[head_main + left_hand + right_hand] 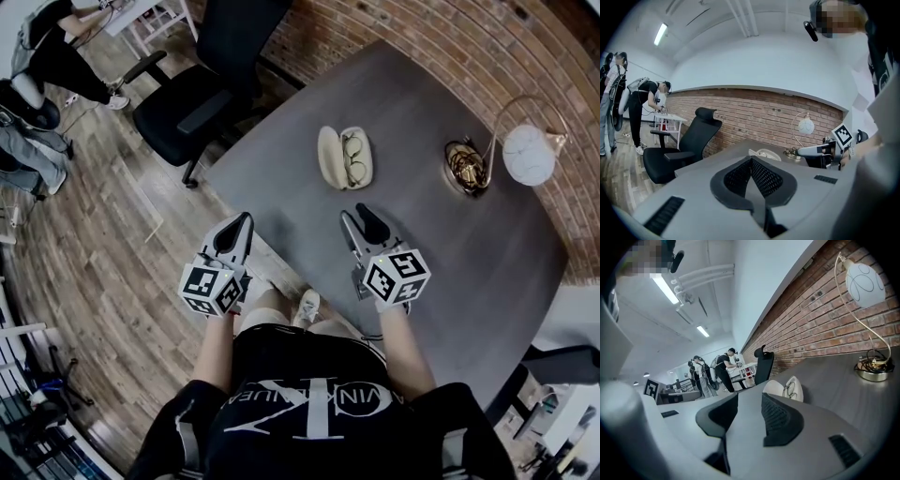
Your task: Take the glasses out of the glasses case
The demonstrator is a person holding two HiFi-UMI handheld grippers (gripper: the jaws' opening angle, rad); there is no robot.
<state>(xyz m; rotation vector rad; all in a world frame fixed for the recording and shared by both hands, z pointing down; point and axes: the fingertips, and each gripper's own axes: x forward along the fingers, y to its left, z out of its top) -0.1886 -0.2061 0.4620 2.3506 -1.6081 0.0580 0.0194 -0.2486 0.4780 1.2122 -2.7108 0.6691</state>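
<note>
An open cream glasses case (pixel 344 157) lies on the grey table (pixel 450 253), with the glasses (pixel 355 160) resting in its right half. Both grippers hover near the table's front edge, short of the case. My left gripper (pixel 245 218) is shut, its jaws meeting at the tip, and holds nothing. My right gripper (pixel 357 214) is open with an empty gap, pointing at the case. The left gripper view shows the case (pixel 764 153) far beyond the closed left gripper (pixel 751 161). In the right gripper view the case (pixel 780 388) and glasses (pixel 791 389) lie just past the right gripper (pixel 749 411).
A desk lamp with a white round shade (pixel 529 154) and a brass base dish (pixel 466 167) stands at the table's right, near the brick wall (pixel 450 37). A black office chair (pixel 202 84) is at the table's far left corner. People stand at the upper left (pixel 42 56).
</note>
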